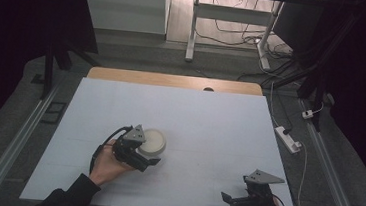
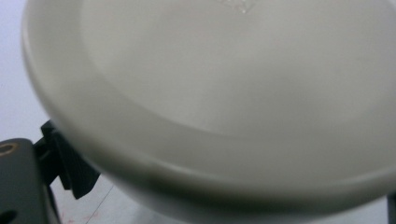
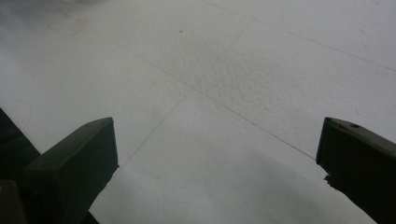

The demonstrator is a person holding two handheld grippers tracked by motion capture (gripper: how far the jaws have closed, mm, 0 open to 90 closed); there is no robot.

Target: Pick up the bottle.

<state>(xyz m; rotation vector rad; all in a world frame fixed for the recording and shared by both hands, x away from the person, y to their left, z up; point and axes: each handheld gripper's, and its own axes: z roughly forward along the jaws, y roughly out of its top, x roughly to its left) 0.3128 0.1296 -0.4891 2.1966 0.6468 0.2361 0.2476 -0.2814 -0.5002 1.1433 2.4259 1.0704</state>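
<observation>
A round white bowl rests on the white table, left of centre. My left gripper is right against the bowl's near side. In the left gripper view the bowl looms very close and blurred, and its body sits between the jaws, which stand wide apart. One black fingertip shows under the rim at lower left; the other only peeks in at the right edge. My right gripper hovers low near the table's front right edge, open over bare table.
A wooden strip borders the table's far edge. On the floor to the right lie a white power strip and cables. A metal rail runs along the left side, and desk legs stand beyond.
</observation>
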